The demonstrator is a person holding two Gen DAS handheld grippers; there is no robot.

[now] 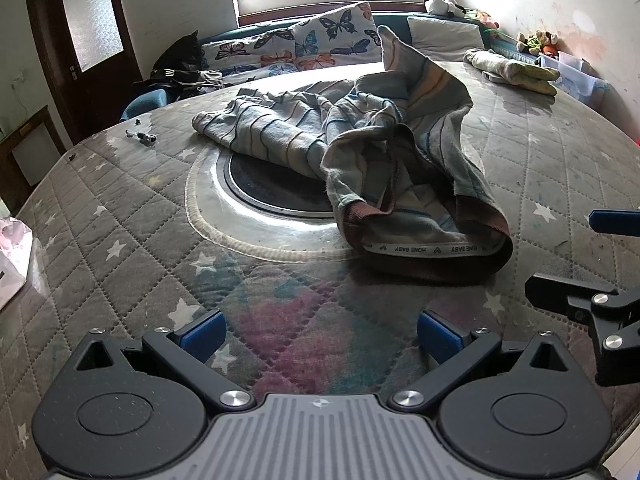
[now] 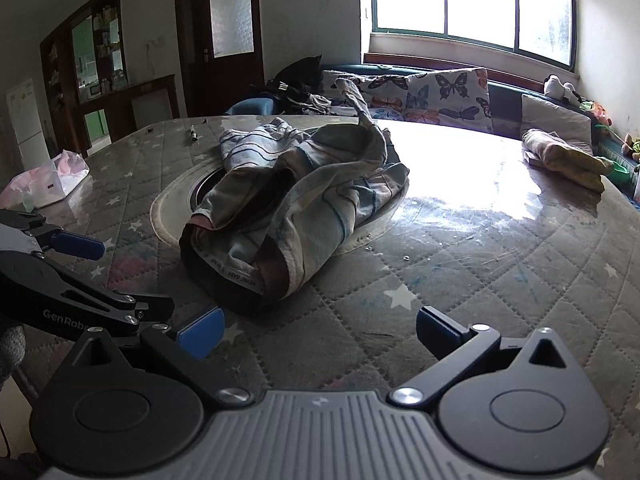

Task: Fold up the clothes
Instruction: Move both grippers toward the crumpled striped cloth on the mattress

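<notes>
A crumpled pair of striped children's trousers lies in the middle of the quilted table, partly over a round inset; its brown waistband faces me. It also shows in the right wrist view. My left gripper is open and empty, low over the table short of the waistband. My right gripper is open and empty, just before the waistband. The right gripper also shows at the right edge of the left wrist view, and the left gripper at the left edge of the right wrist view.
The quilted star-pattern table cover lies under a clear sheet, with a round inset. A folded yellow-cream garment lies far right. Pens lie far left. A pink bag sits at the left edge. Butterfly cushions stand behind.
</notes>
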